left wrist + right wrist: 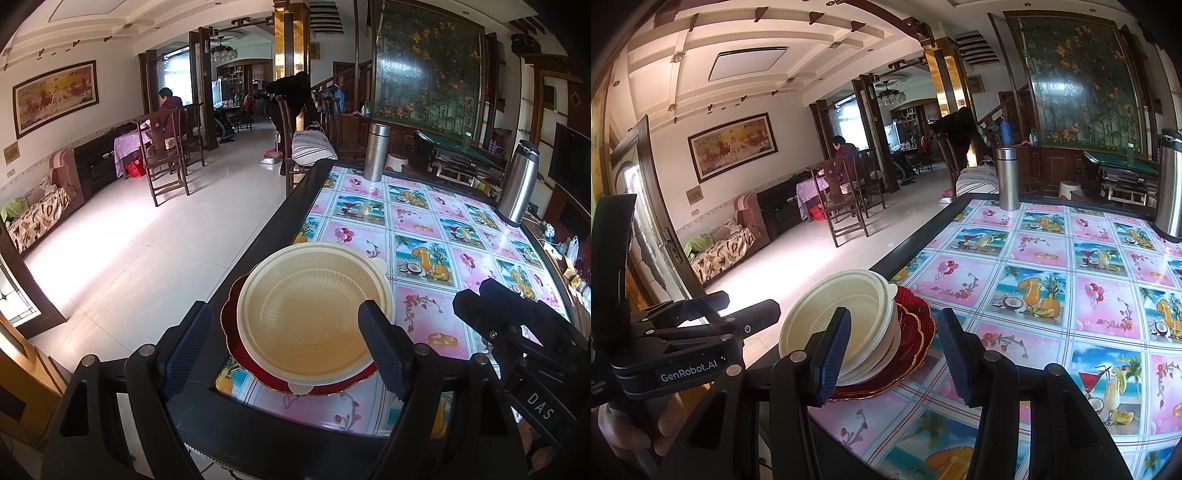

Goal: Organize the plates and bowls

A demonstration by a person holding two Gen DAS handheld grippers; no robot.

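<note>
Dark-framed table (255,236) w/ fruit-print cloth (436,236): red plates (916,325), 2 steel flasks (375,151).

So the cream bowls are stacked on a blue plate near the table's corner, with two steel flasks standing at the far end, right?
Nearly. The plate under the cream bowls is dark red with a scalloped gold edge, not blue; the right wrist view shows it clearly. The rest holds: the stack sits near the corner of the table, and two steel flasks stand at the far end.
</note>
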